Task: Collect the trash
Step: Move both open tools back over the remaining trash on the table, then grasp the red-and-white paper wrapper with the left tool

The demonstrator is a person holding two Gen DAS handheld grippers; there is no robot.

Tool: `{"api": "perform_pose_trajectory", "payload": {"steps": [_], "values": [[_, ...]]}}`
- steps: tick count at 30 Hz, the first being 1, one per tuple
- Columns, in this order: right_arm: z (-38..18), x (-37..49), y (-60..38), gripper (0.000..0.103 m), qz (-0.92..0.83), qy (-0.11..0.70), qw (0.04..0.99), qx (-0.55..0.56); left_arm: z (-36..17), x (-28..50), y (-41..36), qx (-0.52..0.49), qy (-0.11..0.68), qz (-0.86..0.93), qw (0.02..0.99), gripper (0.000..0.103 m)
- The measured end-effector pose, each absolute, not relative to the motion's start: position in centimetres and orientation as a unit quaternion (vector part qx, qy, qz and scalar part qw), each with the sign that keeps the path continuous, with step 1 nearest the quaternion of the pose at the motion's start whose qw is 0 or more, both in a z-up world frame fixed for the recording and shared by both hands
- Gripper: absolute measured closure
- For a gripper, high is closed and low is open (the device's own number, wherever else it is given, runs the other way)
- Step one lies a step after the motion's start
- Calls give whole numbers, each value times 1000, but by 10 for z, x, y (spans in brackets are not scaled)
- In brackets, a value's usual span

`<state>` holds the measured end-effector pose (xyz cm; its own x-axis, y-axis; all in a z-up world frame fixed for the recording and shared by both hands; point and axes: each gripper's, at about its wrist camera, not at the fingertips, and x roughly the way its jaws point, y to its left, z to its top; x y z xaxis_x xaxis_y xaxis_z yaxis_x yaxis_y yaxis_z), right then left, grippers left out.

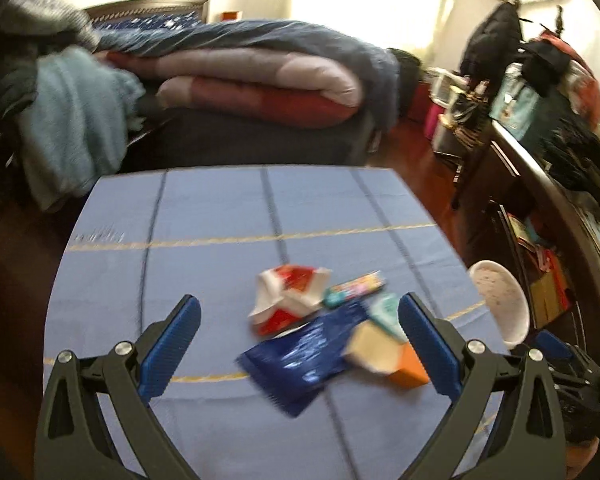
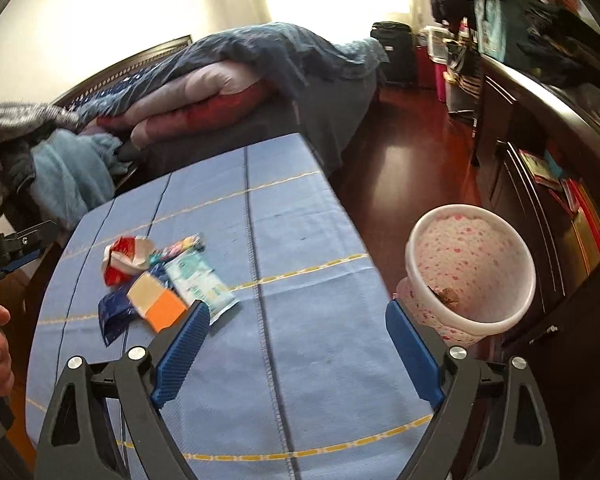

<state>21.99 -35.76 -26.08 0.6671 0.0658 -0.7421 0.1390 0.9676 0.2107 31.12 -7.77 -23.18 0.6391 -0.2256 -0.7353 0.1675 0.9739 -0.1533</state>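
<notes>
A heap of trash lies on the blue tablecloth (image 1: 204, 208): a crumpled red-and-white wrapper (image 1: 288, 300) (image 2: 126, 258), a dark blue foil bag (image 1: 300, 356) (image 2: 114, 314), an orange-and-cream box (image 1: 388, 354) (image 2: 156, 300), a colourful candy pack (image 1: 354, 288) (image 2: 178, 250) and a teal-and-white tissue pack (image 2: 200, 284). My left gripper (image 1: 300, 308) is open and empty above the heap. My right gripper (image 2: 298, 312) is open and empty, right of the heap. A pink floral bin (image 2: 472, 272) (image 1: 500, 300) stands past the table's right edge, with something brown inside.
A bed with folded quilts (image 1: 260, 80) stands behind the table. A dark wooden dresser (image 2: 540, 168) with clutter runs along the right. Red wooden floor (image 2: 404, 152) lies between them. The left gripper and its hand (image 2: 0, 360) show at the right wrist view's left edge.
</notes>
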Motion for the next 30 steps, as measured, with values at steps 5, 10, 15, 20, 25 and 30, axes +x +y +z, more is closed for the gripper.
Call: {"api": "perform_pose_trajectory", "payload": {"steps": [5, 10, 15, 20, 25, 30], "values": [[-271, 224, -339, 14, -3, 425, 899, 108, -266, 316, -58, -28, 441, -69, 894, 4], [-277, 228, -328, 14, 8, 437, 894, 100, -296, 319, -67, -3, 460, -83, 884, 4], [-278, 230, -323, 14, 13, 439, 893, 94, -298, 345, -73, 13, 448, -90, 890, 4], [-281, 235, -321, 14, 15, 442, 892, 97, -308, 386, -86, -37, 465, -87, 880, 4], [-284, 239, -321, 14, 15, 447, 889, 97, -326, 406, -104, -58, 485, -91, 868, 4], [-283, 242, -324, 14, 14, 447, 889, 102, -333, 415, -116, -25, 483, -61, 873, 19]]}}
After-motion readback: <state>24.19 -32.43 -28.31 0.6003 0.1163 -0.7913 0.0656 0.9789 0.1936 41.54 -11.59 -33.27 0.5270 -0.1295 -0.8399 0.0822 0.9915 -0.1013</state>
